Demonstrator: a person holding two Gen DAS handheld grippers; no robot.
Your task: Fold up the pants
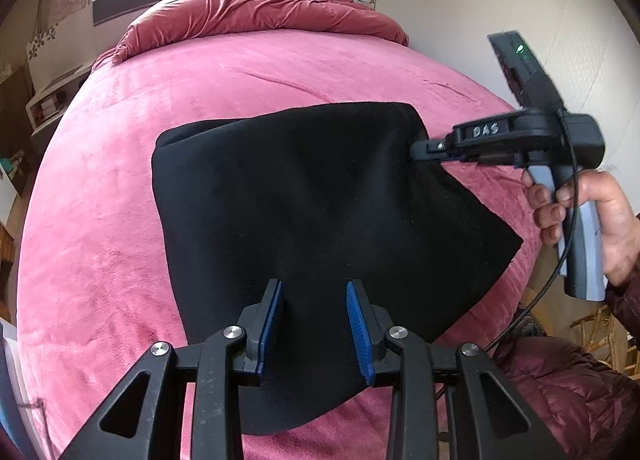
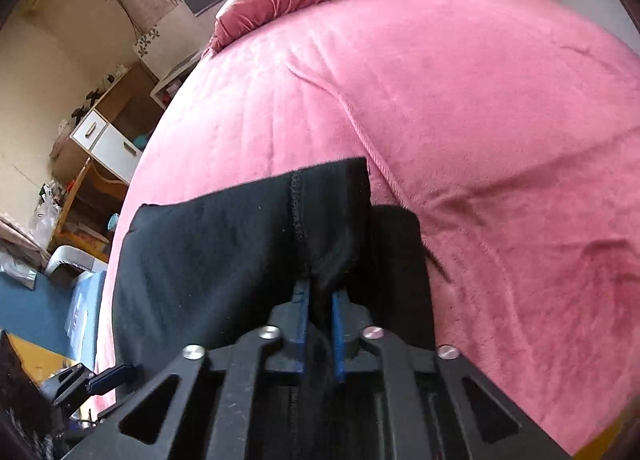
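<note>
Black pants (image 1: 300, 188) lie folded on the pink bed (image 1: 120, 180). My left gripper (image 1: 314, 288) hovers at their near edge. Its blue pads stand apart, with flat black cloth showing in the gap and no pad pressing on it. At the right, my right gripper (image 1: 416, 150) is shut on the far right corner of the pants and lifts that corner slightly. In the right wrist view the right gripper (image 2: 320, 288) has black pants (image 2: 208, 252) cloth pinched between its blue pads, with a seam running away from it. A person's hand (image 1: 600, 220) holds the right gripper's handle.
A crumpled red duvet (image 1: 248, 8) lies at the head of the bed below a window. The pink bed cover (image 2: 480, 120) has ridges right of the pants. Shelves and a white drawer unit (image 2: 104, 140) stand left of the bed. A dark red sleeve (image 1: 568, 388) is at lower right.
</note>
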